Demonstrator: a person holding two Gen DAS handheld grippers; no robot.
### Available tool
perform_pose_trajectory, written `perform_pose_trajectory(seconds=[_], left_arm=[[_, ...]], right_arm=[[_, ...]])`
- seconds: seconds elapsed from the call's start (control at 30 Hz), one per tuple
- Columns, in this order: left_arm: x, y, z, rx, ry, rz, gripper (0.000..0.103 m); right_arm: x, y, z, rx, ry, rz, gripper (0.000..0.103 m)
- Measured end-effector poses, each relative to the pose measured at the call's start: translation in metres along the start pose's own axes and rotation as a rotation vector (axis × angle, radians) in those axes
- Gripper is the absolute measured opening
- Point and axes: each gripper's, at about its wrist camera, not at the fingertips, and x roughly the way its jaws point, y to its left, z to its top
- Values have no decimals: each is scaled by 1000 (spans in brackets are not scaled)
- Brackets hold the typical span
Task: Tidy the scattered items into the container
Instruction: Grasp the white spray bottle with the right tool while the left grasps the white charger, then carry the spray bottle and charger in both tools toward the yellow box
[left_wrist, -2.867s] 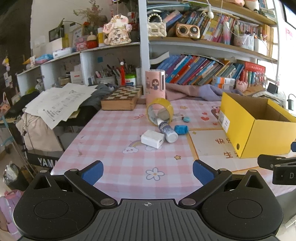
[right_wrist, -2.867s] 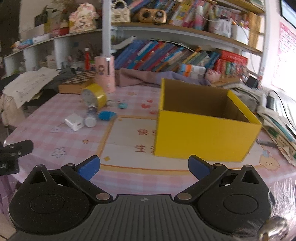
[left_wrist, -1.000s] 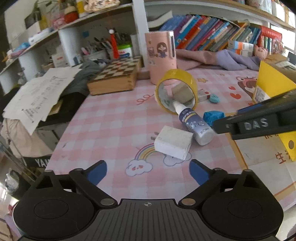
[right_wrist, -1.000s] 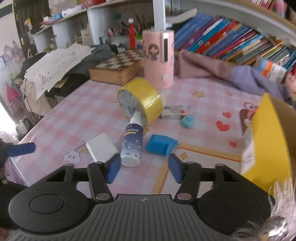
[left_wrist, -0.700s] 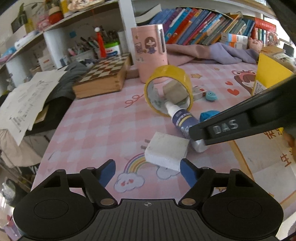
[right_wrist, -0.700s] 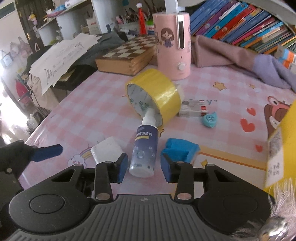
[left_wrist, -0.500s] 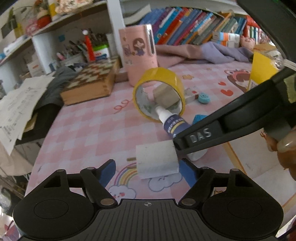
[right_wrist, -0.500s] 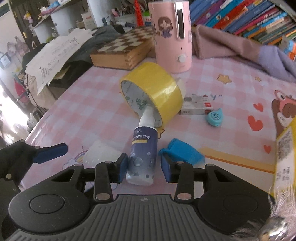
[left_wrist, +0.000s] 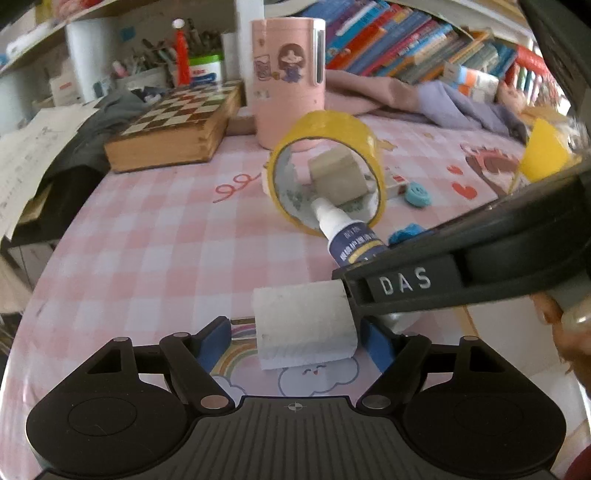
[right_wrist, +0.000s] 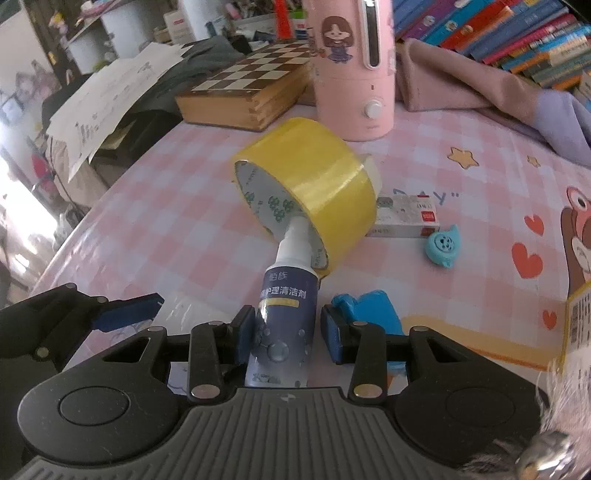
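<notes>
White rectangular charger block (left_wrist: 304, 325) lies on the pink checked bench (left_wrist: 147, 240) between the left claw (left_wrist: 295, 341) pads, which look not quite clamped. Only the right wrist view shows the right claw (right_wrist: 288, 334) straddling the dark blue spray bottle (right_wrist: 286, 314), pads slightly apart, nozzle inside the yellow tape roll (right_wrist: 310, 195).

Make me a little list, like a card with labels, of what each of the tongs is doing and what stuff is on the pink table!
left tongs: open around the white plug block
right tongs: open around the dark blue spray bottle
bottle nozzle: pokes into the yellow tape roll
loose bits: blue folded cloth, round light blue button, small white box
behind: pink cartoon-girl humidifier, wooden chessboard box
</notes>
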Motion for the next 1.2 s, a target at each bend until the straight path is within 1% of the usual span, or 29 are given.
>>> perform_pose_trajectory(seconds=[0.03,0.1,0.13,0.17,0.27,0.37,0.57,0.8,1.2], left_arm=[[0,-1,0,5,-3,2,78],[0,-1,0,-1,-4,3,76],[0,-1,0,0,-4,5,74],[-1,-1,1,-2,-7,8,68],[-2,2,2,-11,4,6,68],[-6,3,0,-21,16,12,67],[-23,8,-5,-44,0,27,67],[-48,9,-7,-69,-44,45,67],[-85,11,-5,-103,-119,29,67]], right_arm=[[0,1,0,-10,1,-1,38],[1,2,0,-29,4,2,34],[1,2,0,-38,6,2,33],[1,3,1,-46,9,3,33],[-1,3,1,-48,14,15,32],[-6,4,-1,-55,-2,22,32],[-21,4,-4,-58,-38,27,31],[-39,7,-12,-42,-58,38,31],[-75,9,-23,-18,-104,55,31]])
